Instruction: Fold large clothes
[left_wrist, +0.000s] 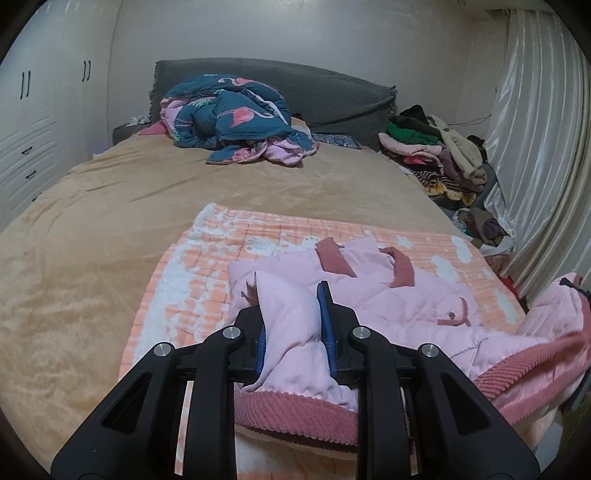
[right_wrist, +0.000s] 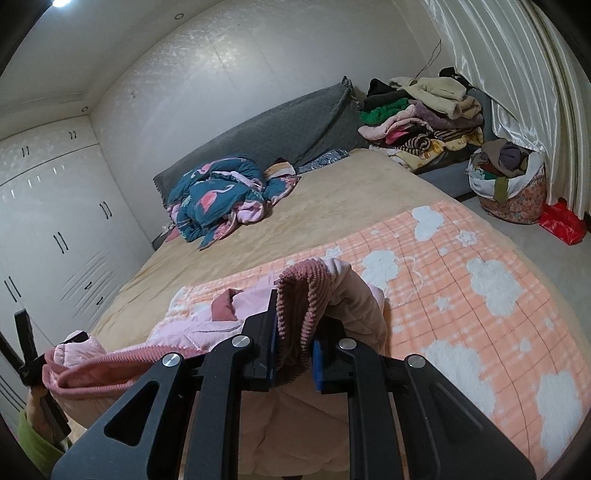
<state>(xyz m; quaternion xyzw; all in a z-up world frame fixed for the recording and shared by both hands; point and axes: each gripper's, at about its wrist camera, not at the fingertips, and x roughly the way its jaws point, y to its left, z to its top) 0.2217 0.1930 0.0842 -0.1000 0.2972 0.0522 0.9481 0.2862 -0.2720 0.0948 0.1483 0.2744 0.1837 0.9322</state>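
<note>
Jacket (left_wrist: 369, 295) hem: I am holding it clamped in left gripper (left_wrist: 291, 321) and right gripper (right_wrist: 295, 332), keeping it taut, level over the bed (left_wrist: 110, 221).

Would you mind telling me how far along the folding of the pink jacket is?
Done: the pink jacket is spread on the orange blanket. In hand: the left gripper is shut on quilted fabric near the ribbed hem, and the right gripper is shut on the ribbed hem, both lifting it. Left: no neat fold shows yet, and the clothes pile beside the bed looks untouched.
</note>
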